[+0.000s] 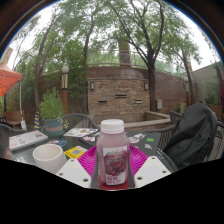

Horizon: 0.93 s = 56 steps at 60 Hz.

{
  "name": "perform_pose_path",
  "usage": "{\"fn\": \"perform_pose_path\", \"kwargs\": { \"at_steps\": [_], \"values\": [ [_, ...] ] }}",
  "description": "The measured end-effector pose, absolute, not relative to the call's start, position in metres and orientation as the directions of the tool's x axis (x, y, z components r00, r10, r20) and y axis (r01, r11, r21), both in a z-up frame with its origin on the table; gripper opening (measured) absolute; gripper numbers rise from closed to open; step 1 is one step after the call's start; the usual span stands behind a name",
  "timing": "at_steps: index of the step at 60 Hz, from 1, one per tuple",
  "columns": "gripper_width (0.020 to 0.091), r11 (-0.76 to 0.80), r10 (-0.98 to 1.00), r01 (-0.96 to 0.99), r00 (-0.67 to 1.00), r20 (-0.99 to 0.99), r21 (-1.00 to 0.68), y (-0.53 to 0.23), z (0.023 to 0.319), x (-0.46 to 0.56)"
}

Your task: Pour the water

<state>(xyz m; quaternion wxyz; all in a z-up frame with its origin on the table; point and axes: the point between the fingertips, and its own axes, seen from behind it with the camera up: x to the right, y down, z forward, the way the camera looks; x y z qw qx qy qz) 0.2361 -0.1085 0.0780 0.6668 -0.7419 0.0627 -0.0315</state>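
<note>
A clear bottle (113, 145) with a pink cap and a red and pink label stands upright between my fingers. My gripper (113, 160) is shut on it, with the magenta pads (88, 160) pressed against both sides of the label. A white cup (48, 155) sits on the table (30, 150) to the left of the left finger, apart from the bottle. The bottle's base is hidden behind the gripper body.
A small yellow item (75, 152) lies between the cup and the bottle. A teal plant pot (52, 125) stands farther back on the left. A dark backpack (190, 135) rests on the right. A brick fireplace (118, 95) and trees lie beyond.
</note>
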Motion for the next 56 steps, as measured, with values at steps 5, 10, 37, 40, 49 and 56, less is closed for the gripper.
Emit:
{"fn": "perform_pose_path", "kwargs": {
  "at_steps": [5, 10, 37, 40, 49, 56],
  "values": [
    [0.0473, -0.095, -0.131, -0.065, 0.990, -0.052, -0.993, -0.121, 0.079, 0.239],
    [0.0553, -0.103, -0.139, -0.066, 0.989, -0.051, -0.992, -0.129, 0.079, 0.243],
    [0.0834, -0.166, -0.159, -0.045, 0.987, -0.019, -0.985, -0.282, 0.127, 0.235],
    [0.0834, -0.163, -0.145, -0.036, 0.989, -0.012, -0.986, -0.308, 0.134, 0.223],
    [0.0831, -0.172, -0.149, -0.028, 0.989, -0.002, -0.985, -0.388, 0.144, 0.204],
    [0.0831, -0.179, -0.177, -0.029, 0.984, 0.003, -0.983, -0.439, 0.145, 0.195]
  ]
}}
